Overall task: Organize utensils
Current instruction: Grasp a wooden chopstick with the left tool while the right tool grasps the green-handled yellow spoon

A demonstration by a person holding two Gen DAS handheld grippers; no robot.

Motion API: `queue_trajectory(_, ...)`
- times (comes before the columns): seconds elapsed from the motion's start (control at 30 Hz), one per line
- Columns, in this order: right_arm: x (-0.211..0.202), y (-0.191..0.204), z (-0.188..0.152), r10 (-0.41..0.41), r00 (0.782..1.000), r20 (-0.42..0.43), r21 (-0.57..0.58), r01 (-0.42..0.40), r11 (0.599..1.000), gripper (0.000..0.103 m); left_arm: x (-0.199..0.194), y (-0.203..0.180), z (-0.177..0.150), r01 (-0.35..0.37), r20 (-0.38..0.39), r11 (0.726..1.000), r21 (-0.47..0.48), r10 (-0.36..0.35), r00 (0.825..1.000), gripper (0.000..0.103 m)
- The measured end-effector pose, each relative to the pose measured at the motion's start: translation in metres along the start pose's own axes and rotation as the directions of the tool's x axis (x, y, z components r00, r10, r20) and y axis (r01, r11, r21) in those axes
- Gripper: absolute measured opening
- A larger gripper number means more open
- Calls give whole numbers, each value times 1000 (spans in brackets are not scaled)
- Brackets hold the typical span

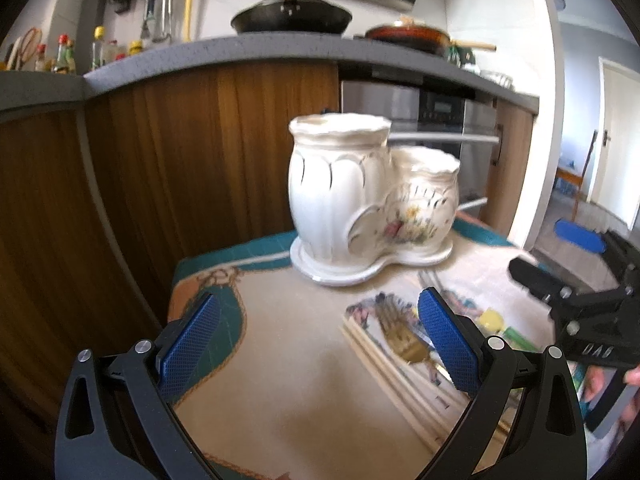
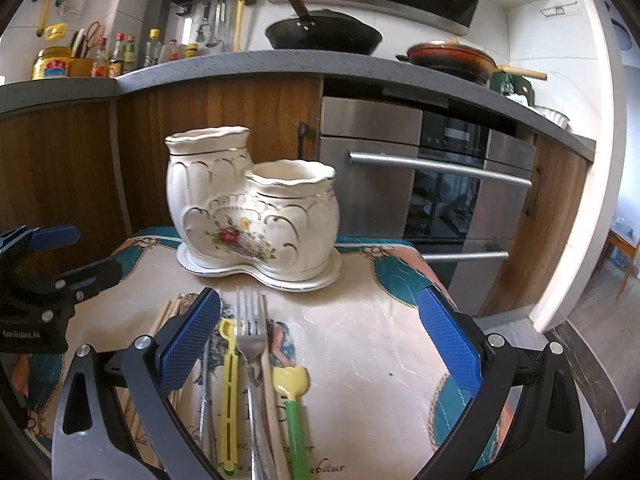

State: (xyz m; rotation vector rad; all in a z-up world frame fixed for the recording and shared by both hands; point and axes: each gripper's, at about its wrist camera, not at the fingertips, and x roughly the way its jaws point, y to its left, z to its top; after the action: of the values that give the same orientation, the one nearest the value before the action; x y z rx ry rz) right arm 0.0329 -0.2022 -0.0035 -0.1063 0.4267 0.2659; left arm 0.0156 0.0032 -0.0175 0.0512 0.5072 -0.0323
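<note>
Home kitchen: wok (image 2: 323, 34) on counter (image 2: 224, 65), built-in oven (image 2: 440, 184).

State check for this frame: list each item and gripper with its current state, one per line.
left gripper: open, empty
right gripper: open, empty
ceramic holder: upright, both cups look empty
metal fork: lying flat on mat
yellow utensil: lying flat
green-handled utensil: lying flat
chopsticks: lying flat

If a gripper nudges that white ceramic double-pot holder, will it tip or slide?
The white ceramic double-pot holder probably resists tipping: it sits on a broad flat base. It looks heavy and breakable, and the quilted cloth mat should limit sliding.
</note>
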Motion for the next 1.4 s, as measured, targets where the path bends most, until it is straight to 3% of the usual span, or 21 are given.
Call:
queue_trajectory(0.13,1,-7,3,-38,999,-33,12,38,999,98,2,2,-2,-6,-38,1000,-11,5,999,98)
queue_trajectory(0.43,2,-6,1,-29,994,-105,-28,26,999,98,12,14,-8,8,-161,997,-83,-22,987,98)
queue_trajectory(0.77,11,-26,-1,142,963,-230,96,-123,988,98,23,-3,-14,42,-263,999,-2,-41,964,94)
queue_trajectory(0.9,11,-24,-2,77,970,-230,49,-68,996,98,26,-12,-17,55,-293,998,32,-44,955,80)
queue_trajectory(1.0,12,-26,-1,79,971,-224,51,-69,996,98,32,-16,-22,68,-333,997,34,-53,942,69)
queue_trajectory(1.23,14,-40,3,81,973,-218,87,-63,994,96,30,-18,-25,53,-368,998,40,-34,929,57)
queue_trajectory(1.4,11,-48,3,102,966,-239,89,-83,993,89,34,-16,-22,60,-423,998,30,-41,905,50)
